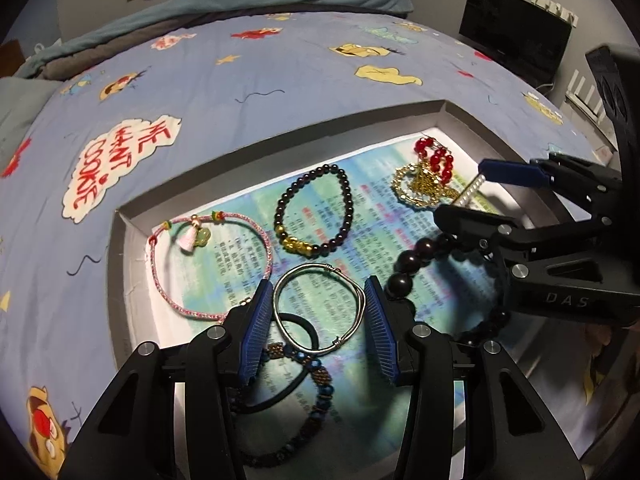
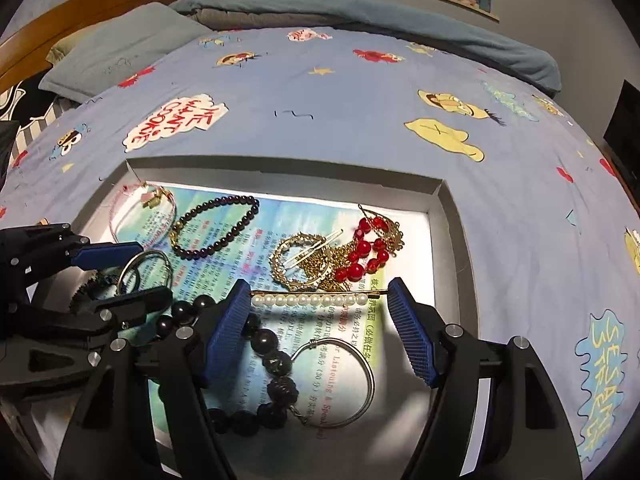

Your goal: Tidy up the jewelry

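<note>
Shallow grey tray (image 1: 120, 248) sits on a bed with a blue cartoon-print cover (image 1: 240, 92); a printed paper sheet lines the tray floor. All jewelry lies inside the tray.

Left gripper (image 1: 318, 324): fingers spread, nothing pinched, hovering above the silver bangle (image 1: 320, 308) near the tray's near edge. A black hair tie (image 1: 296, 360) and a blue-brown beaded bracelet (image 1: 316, 376) lie under and beside the bangle.

Pink cord bracelet (image 1: 208, 264) lies by the left edge; dark bead bracelet with gold beads (image 1: 316, 212) mid-tray.

Right gripper (image 2: 318, 304): fingers spread wide, empty, flanking the pearl bar clip (image 2: 308, 300) without touching it. Gold chain pile (image 2: 308, 260) and red bead piece (image 2: 360, 256) lie just beyond, toward the far right corner. Large dark bead bracelet (image 2: 268, 380) and a second silver hoop (image 2: 352, 384) lie nearer.
</note>
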`<action>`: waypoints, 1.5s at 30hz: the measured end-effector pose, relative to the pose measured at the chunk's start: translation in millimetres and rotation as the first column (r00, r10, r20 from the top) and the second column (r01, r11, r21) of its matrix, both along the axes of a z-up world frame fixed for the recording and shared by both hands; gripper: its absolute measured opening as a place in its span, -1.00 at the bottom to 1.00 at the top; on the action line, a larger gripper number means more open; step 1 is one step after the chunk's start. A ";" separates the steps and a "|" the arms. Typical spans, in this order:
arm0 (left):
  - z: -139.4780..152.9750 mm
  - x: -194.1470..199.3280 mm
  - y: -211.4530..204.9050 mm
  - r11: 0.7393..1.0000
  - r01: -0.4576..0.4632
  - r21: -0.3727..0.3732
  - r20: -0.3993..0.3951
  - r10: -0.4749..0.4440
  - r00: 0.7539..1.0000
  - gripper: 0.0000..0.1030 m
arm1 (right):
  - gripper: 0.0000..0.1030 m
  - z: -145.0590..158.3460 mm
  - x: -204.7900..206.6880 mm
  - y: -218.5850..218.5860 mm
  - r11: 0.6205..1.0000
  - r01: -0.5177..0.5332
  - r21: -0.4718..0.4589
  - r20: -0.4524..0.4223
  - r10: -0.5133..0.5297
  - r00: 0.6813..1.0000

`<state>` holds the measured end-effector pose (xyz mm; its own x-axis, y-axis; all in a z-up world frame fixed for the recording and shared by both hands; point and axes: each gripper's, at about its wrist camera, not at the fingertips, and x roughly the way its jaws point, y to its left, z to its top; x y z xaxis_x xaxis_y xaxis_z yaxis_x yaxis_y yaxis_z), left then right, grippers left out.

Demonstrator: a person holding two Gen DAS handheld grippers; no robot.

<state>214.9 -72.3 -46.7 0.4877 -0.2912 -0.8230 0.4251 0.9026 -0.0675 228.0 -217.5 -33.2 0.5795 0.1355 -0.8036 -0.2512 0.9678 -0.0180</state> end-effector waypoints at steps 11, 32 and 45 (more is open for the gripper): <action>0.4 2.7 3.2 1.000 -0.005 -0.018 -0.005 0.005 1.000 0.01 | 0.36 -6.7 2.8 -1.5 1.000 -0.004 0.000 -0.016 0.004 1.000; 45.7 -41.8 30.2 0.995 -0.028 -0.092 0.092 0.037 0.995 0.47 | 0.81 26.8 -52.2 -16.9 0.999 -0.036 0.026 0.072 0.034 0.997; 66.0 -102.3 47.1 0.997 -0.053 -0.054 0.113 0.058 0.992 0.80 | 0.89 55.6 -115.1 -36.1 0.998 -0.011 0.061 0.088 0.005 0.996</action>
